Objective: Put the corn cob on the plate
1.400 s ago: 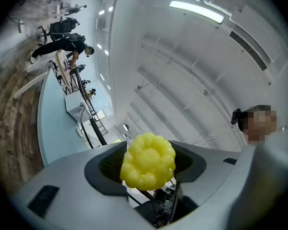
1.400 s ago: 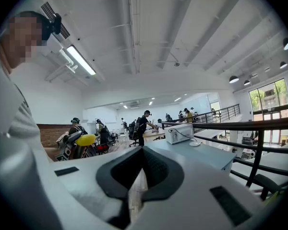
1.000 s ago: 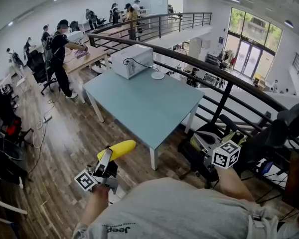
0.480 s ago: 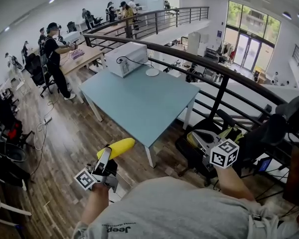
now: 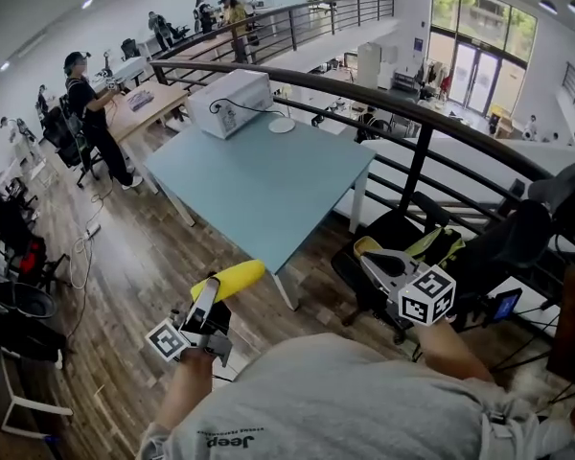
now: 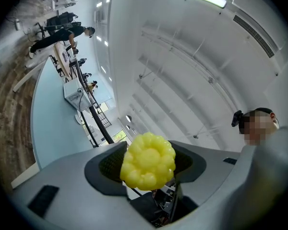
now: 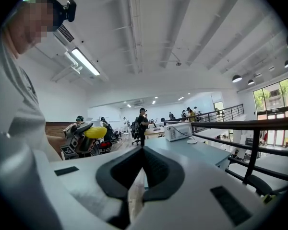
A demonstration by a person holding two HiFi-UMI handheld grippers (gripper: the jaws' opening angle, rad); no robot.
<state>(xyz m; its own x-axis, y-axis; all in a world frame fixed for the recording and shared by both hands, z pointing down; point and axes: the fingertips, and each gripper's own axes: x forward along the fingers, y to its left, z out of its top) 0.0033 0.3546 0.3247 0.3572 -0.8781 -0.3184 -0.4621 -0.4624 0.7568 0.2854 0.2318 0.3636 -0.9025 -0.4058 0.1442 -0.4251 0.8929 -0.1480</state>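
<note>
Head view puts the left gripper [image 5: 211, 300] lowest and leftmost, held out in front of the person over the wooden floor. Its jaws are clamped on the corn cob [image 5: 232, 280] - the yellow cob sticks out past the tips, pointing up and to the right. The left gripper view confirms the hold: the knobbly end of the cob sits squarely between the two dark pads.

Further right and higher stands the light blue table [image 5: 259, 185], its near corner a little beyond the cob. The small white plate [image 5: 282, 126] lies at the table's far end, just beside a white box-shaped appliance [image 5: 228, 103], and nothing rests on it.

Rightmost is the right gripper [image 5: 376, 262], raised near the railing [image 5: 431, 132]. Its own view shows the jaws pressed together with nothing between them.

So the pickup looks done - the cob is in hand and off any surface. What remains, by my reading, is the whole delivery: carrying it across the table to the plate, lowering it on, and letting go.
</note>
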